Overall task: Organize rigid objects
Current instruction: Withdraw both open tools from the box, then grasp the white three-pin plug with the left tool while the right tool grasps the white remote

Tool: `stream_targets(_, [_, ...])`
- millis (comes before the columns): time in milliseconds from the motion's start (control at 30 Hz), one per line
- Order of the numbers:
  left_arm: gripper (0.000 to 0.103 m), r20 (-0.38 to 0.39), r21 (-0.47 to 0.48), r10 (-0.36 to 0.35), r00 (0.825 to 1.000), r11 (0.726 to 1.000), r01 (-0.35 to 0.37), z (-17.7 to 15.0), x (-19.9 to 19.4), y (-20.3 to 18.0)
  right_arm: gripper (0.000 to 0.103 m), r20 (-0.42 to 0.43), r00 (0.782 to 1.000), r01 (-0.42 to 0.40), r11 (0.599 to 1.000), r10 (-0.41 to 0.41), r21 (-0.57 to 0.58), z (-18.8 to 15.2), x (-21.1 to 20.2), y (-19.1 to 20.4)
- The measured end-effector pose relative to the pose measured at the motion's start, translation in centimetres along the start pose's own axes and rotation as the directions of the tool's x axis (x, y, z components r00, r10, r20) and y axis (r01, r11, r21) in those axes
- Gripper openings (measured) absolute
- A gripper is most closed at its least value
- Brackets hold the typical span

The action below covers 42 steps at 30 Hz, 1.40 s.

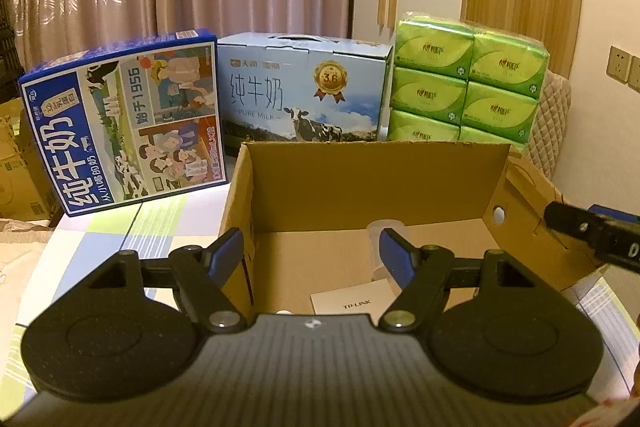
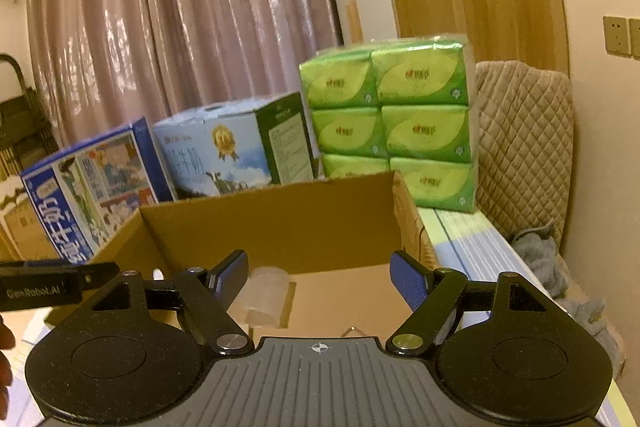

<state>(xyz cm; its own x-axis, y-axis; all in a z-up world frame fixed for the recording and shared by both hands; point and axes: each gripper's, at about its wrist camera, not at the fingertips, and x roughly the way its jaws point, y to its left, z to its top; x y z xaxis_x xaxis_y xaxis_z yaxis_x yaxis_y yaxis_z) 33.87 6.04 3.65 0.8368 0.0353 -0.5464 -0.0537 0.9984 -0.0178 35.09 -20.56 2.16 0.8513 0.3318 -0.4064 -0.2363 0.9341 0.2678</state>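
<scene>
**Cup half hidden in the carton**

A blurry translucent plastic cup (image 2: 264, 293) lies in the open brown cardboard box (image 1: 372, 179), partly behind the left gripper (image 1: 312, 255). Both it and the right gripper (image 2: 320, 277) gape empty. A white TP-LINK card (image 1: 352, 301) lies nearer.

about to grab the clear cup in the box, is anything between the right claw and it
Nothing visible blocks it. The clear plastic cup lies on the floor of the open cardboard box, just ahead of the open right claw, toward its left finger. The box's near side is open.
</scene>
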Motion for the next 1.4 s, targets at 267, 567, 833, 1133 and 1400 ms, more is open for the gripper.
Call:
stream_targets(267, [0.071, 0.038, -0.027, -0.014, 0.999, 1.0, 0.015, -1.1, -4.1, -0.8, 0.075, 0.066, 0.998, -0.005, 1.0, 0.004, 0.011, -0.3, -4.5, -0.3])
stream_targets(567, [0.071, -0.005, -0.013, -0.035, 0.999, 0.999, 0.035, -6.3, -8.5, -1.8, 0.075, -0.028, 0.999, -0.031, 0.999, 0.031, -0.007, -5.1, -10.2, -0.7])
stream_targets(833, [0.071, -0.043, 0.031, -0.036, 0.998, 0.999, 0.038, -11.7, -11.8, -1.1, 0.075, -0.137, 0.978, -0.174, 0.978, 0.158, -0.118, -10.0, -14.0, 0.0])
stream_targets(1133, [0.071, -0.116, 0.06, -0.055, 0.992, 0.996, 0.062, -16.7, -14.3, 0.1, 0.075, -0.334, 0.899, -0.365, 0.906, 0.284, -0.214, -13.3, -13.2, 2.1])
stream_targets(1400, [0.071, -0.132, 0.037, -0.058, 0.99, 0.997, 0.063, -17.5, -14.1, 1.4, 0.075, -0.492, 0.838, -0.462, 0.787, 0.236, -0.409, -15.5, -9.4, 5.1])
